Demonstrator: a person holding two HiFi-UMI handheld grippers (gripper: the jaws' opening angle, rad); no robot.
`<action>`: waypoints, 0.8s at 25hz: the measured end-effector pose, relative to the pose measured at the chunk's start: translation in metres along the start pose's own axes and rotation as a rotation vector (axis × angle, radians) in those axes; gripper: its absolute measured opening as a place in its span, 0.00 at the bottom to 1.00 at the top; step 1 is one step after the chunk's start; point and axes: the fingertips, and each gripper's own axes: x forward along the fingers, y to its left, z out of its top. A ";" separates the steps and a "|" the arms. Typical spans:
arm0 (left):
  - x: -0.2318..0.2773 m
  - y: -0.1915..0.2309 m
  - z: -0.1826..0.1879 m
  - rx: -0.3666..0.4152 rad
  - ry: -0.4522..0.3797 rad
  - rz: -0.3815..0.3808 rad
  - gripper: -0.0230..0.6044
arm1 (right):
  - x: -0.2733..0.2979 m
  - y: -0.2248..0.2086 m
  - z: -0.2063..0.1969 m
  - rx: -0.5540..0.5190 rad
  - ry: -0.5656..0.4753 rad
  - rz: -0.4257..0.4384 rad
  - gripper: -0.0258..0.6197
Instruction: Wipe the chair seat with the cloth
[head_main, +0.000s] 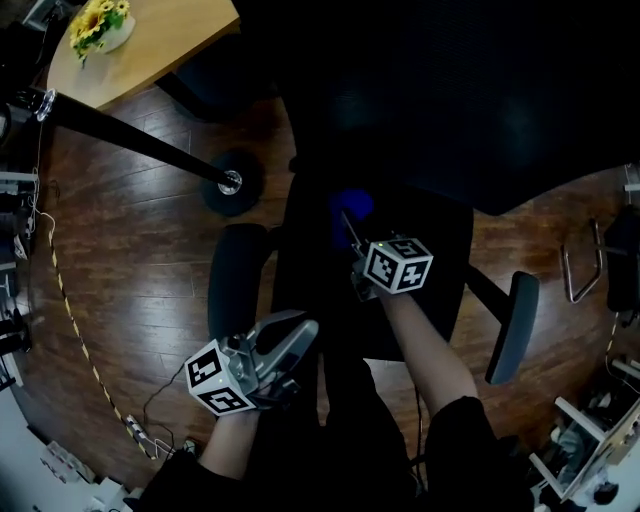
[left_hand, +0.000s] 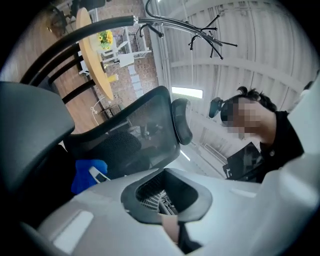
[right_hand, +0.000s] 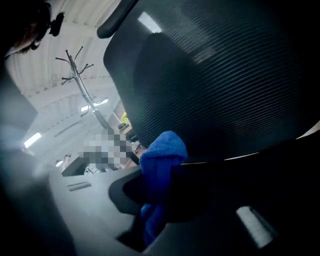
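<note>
The black office chair seat fills the middle of the head view, under its mesh backrest. My right gripper reaches over the seat's left-middle part and is shut on a blue cloth. In the right gripper view the cloth bunches up out of the closed jaws in front of the backrest. My left gripper hangs near the seat's front left corner, shut and holding nothing. The left gripper view looks up past the backrest and catches the cloth at its left.
Padded armrests stand on both sides: left armrest, right armrest. A black stand base and a wooden table with yellow flowers lie at the upper left. A cable runs over the wood floor.
</note>
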 end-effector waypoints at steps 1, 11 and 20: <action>-0.004 -0.001 0.002 0.001 -0.007 0.005 0.03 | 0.016 0.020 -0.005 0.014 0.011 0.040 0.14; -0.049 0.012 0.010 -0.015 -0.073 0.065 0.02 | 0.098 0.039 -0.116 0.028 0.275 -0.022 0.14; -0.050 0.012 0.008 -0.043 -0.066 0.030 0.02 | 0.064 -0.025 -0.113 0.103 0.200 -0.175 0.14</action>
